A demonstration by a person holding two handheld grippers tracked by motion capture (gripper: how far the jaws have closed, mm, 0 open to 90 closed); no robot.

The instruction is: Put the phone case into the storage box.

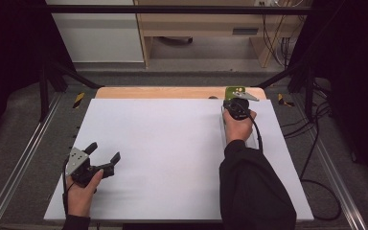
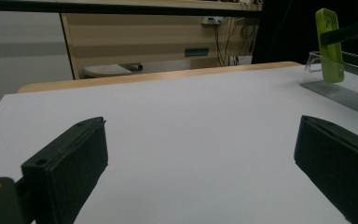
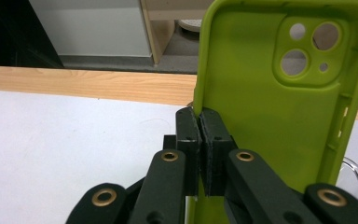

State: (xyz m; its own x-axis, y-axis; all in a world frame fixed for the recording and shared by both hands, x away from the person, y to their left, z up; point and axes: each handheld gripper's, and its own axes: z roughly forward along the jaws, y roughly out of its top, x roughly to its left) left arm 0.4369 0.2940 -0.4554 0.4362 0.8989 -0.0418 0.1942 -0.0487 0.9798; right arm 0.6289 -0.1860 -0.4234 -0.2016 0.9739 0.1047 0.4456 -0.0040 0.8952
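Note:
A lime-green phone case (image 3: pixel 279 107) with camera cut-outs stands upright, and my right gripper (image 3: pixel 200 140) is shut on its left edge, pads pressed together over the rim. From above, the case (image 1: pixel 234 91) and right gripper (image 1: pixel 235 103) are at the far right of the white board. In the left gripper view the case (image 2: pixel 331 46) hangs over the near end of a clear plastic rack (image 2: pixel 340 84); whether it touches the rack I cannot tell. My left gripper (image 1: pixel 105 151) rests at the front left, open, with nothing between its jaws (image 2: pixel 200 163).
The white board (image 1: pixel 172 153) covers most of a wooden table (image 1: pixel 172 92), whose edge shows at the back. The clear rack (image 1: pixel 256 140) runs along the right side beside the person's sleeve. Black frame posts and cables flank the table.

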